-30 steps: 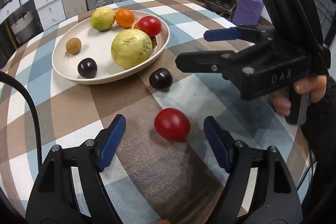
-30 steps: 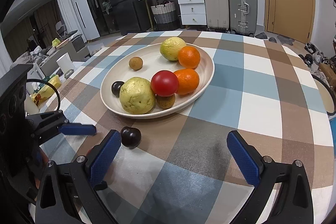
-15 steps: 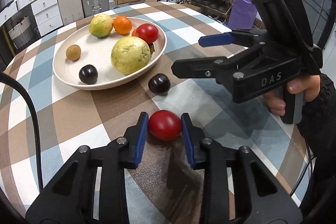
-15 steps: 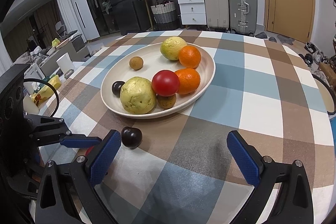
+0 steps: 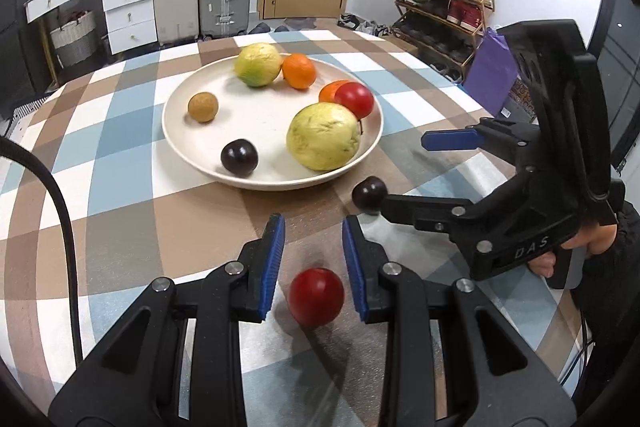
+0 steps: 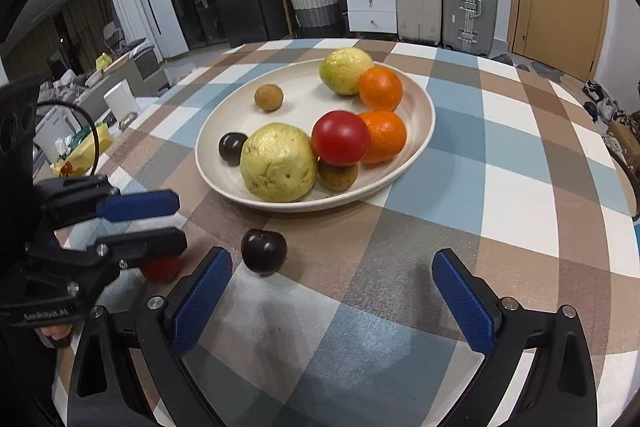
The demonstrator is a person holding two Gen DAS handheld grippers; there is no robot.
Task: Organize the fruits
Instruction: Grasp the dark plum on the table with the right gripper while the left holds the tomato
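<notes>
A cream plate [image 5: 176, 131] [image 6: 420, 107] on the checked table holds guavas, oranges, a red tomato, a dark plum and small brown fruits. A loose red tomato [image 5: 316, 297] lies on the table between and below my left gripper's [image 5: 313, 243] blue pads, which stand narrowly apart and do not touch it; the gripper looks raised above it. In the right wrist view this tomato [image 6: 160, 269] is partly hidden under the left gripper. A loose dark plum [image 5: 369, 194] [image 6: 264, 251] lies by the plate's near rim. My right gripper [image 6: 332, 291] is wide open and empty, just right of the plum.
The round table's edge [image 6: 616, 163] curves off at the right. Suitcases, drawers and a shoe rack stand beyond the table. A black cable [image 5: 60, 211] hangs at the left of the left wrist view.
My left gripper closed around the loose red tomato, then lifted; the tomato slipped out and now lies lower between the fingers on the table. The right gripper stayed open, nearly still.
</notes>
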